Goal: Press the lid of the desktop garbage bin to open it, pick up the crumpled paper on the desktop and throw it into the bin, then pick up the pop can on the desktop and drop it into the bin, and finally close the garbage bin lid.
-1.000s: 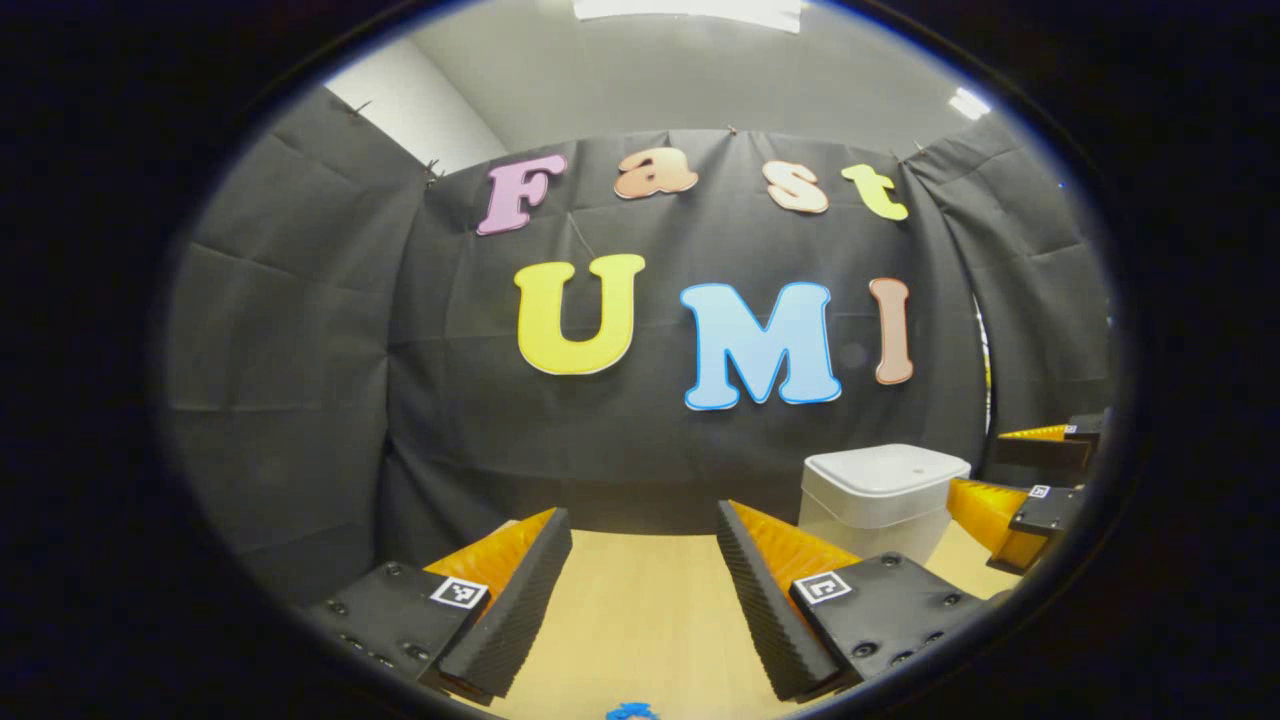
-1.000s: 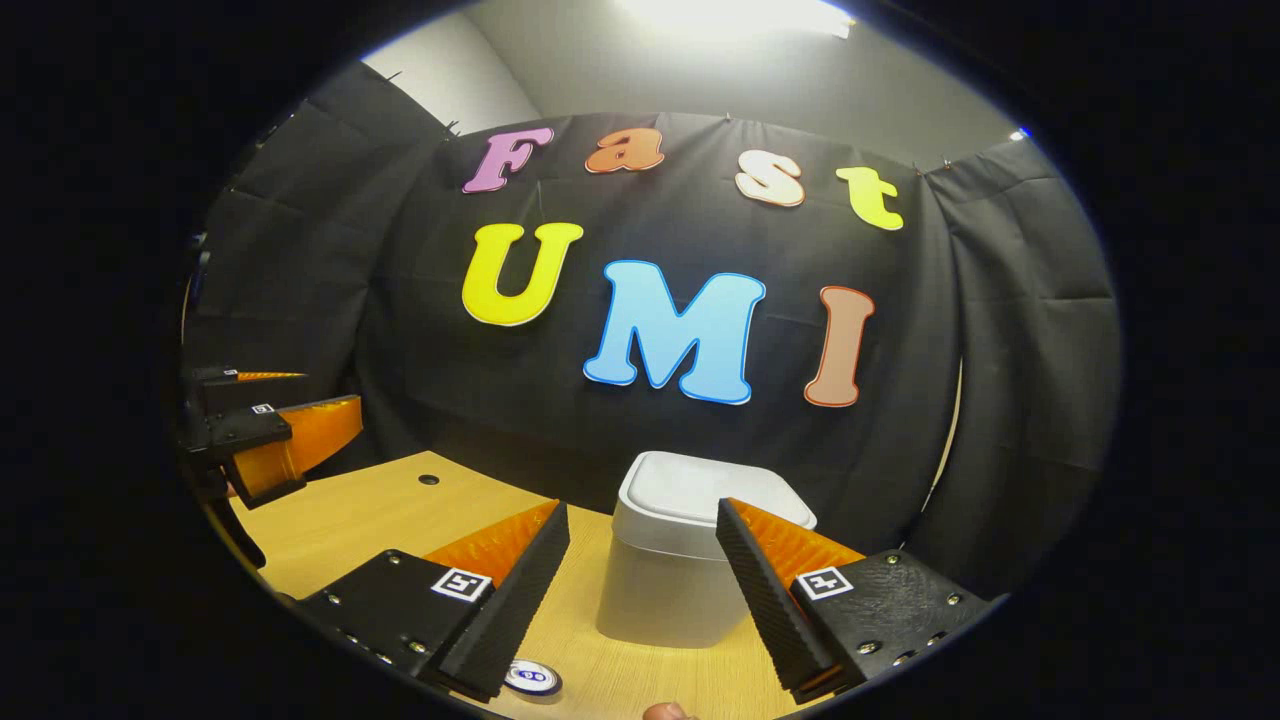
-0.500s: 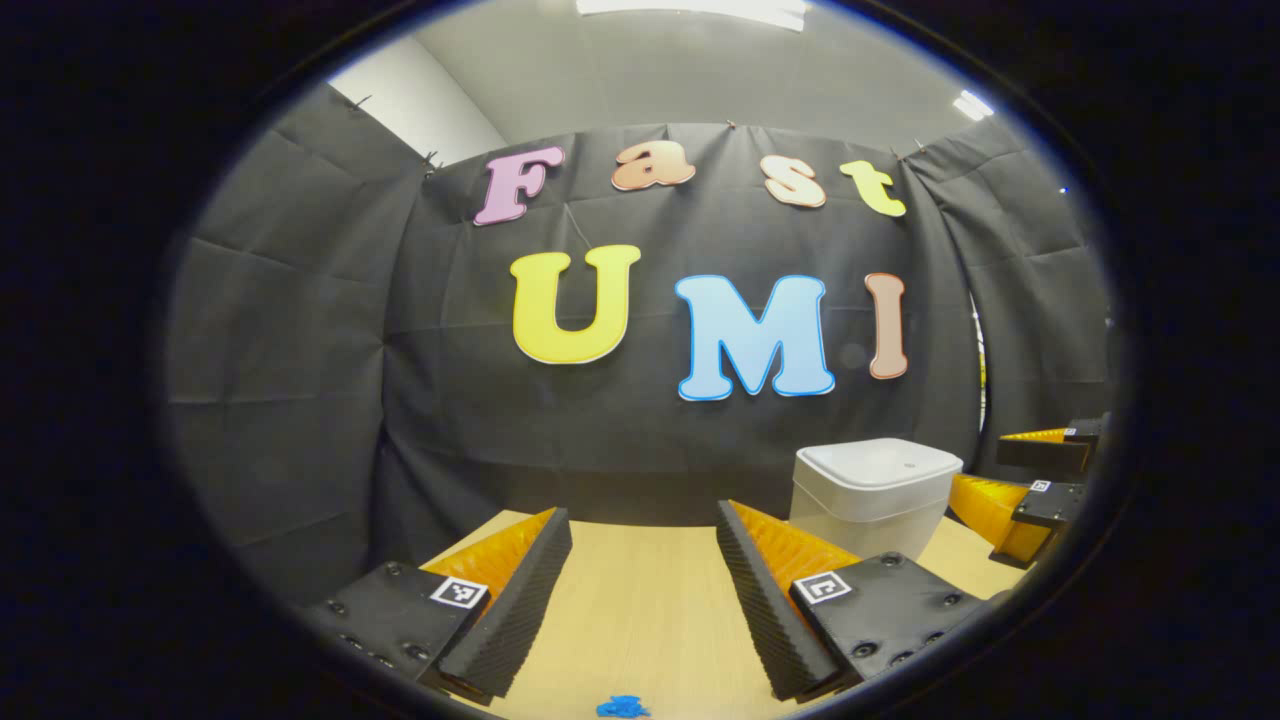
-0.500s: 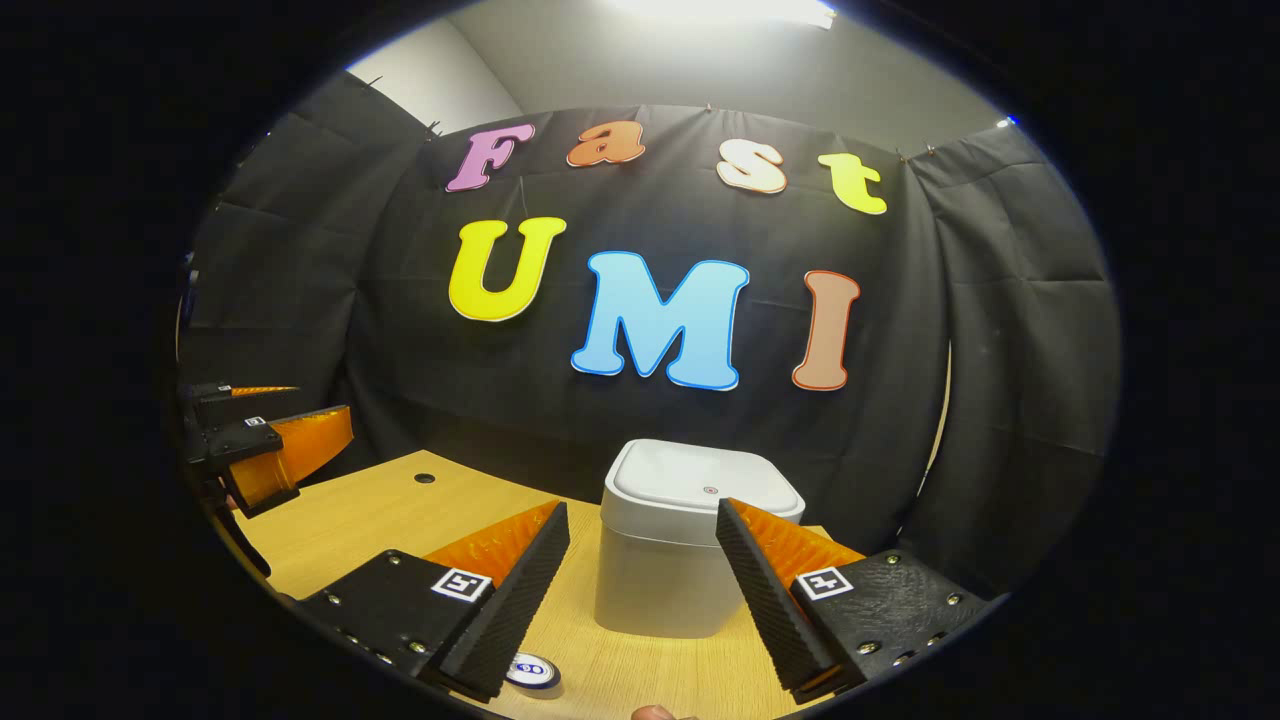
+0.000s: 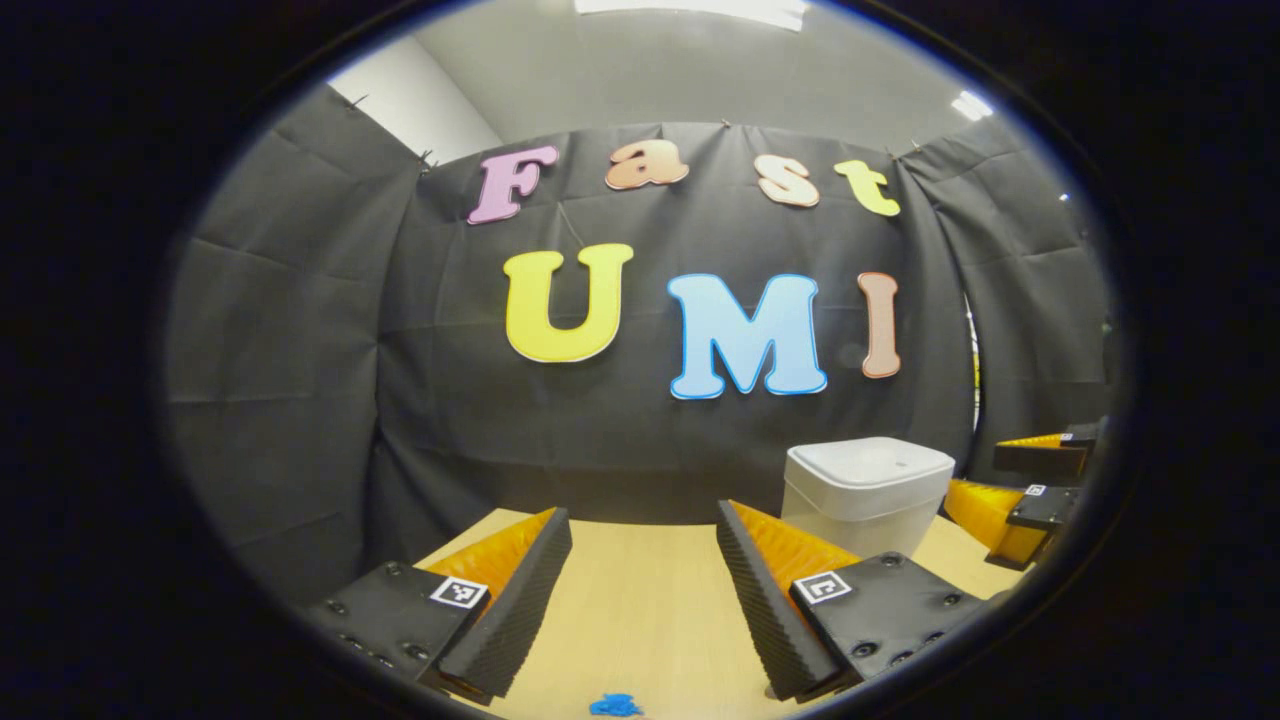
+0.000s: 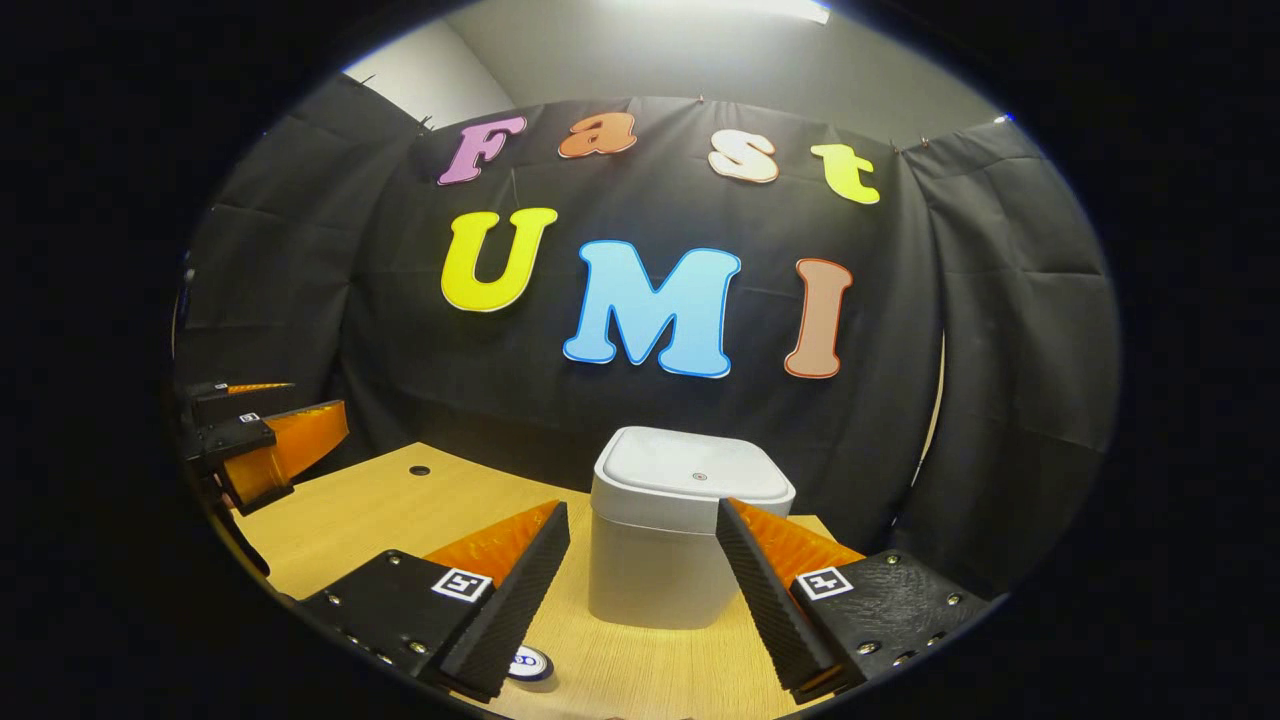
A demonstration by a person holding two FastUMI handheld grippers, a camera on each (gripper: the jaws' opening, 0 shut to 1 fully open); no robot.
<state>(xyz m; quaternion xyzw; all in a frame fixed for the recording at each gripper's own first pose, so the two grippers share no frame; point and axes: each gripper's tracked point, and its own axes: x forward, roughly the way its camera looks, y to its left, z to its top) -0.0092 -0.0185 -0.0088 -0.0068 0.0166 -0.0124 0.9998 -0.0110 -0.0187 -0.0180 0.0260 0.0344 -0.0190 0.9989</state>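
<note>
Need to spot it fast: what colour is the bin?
White bin, clearest in the right gripper view.

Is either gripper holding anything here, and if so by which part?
Nothing is held. The left gripper and right gripper are both open with bare desktop between their fingers; the garbage bin stands untouched, lid down.

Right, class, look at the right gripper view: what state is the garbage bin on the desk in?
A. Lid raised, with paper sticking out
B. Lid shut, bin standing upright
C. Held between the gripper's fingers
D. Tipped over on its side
B: the garbage bin stands upright on the desk with its lid lying flat and shut, and the right gripper is open, short of it.
</note>
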